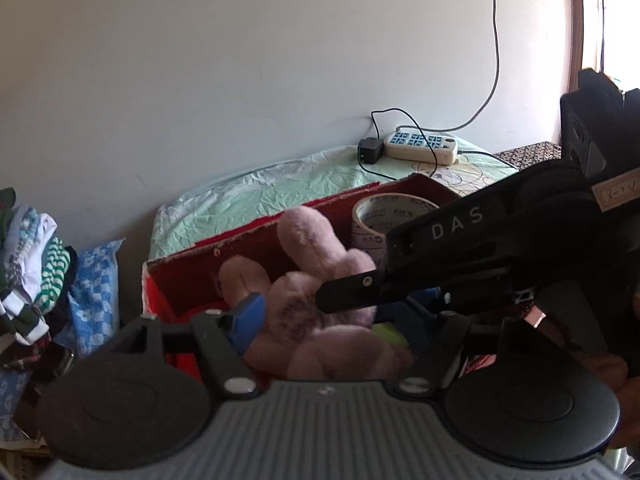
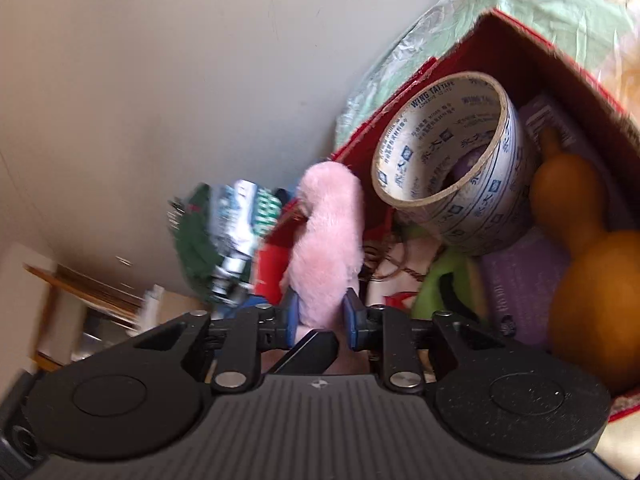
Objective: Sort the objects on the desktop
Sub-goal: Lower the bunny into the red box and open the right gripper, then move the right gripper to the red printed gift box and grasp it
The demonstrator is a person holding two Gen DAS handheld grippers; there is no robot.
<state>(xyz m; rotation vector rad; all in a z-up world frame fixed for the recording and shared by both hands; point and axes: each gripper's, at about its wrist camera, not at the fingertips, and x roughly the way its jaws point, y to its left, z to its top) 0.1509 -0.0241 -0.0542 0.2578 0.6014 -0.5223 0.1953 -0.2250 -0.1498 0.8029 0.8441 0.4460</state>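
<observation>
A pink plush toy (image 1: 320,320) lies in a red cardboard box (image 1: 248,248) with one long limb (image 2: 328,232) sticking up. My right gripper (image 2: 322,316) is shut on that limb, its blue pads (image 2: 292,316) pressing both sides. In the left wrist view the right gripper (image 1: 352,292) reaches in from the right over the plush. My left gripper (image 1: 326,316) stands open with its fingers wide apart around the plush body; its right finger is hidden behind the right gripper. A roll of printed tape (image 2: 452,160) also lies in the box (image 2: 560,60).
Beside the tape, the box holds an orange gourd (image 2: 580,260), a purple packet (image 2: 520,288) and a green item (image 2: 432,292). A power strip (image 1: 420,146) and black adapter (image 1: 370,151) lie on the green cloth (image 1: 260,188) behind. Folded clothes (image 1: 32,272) are piled at left.
</observation>
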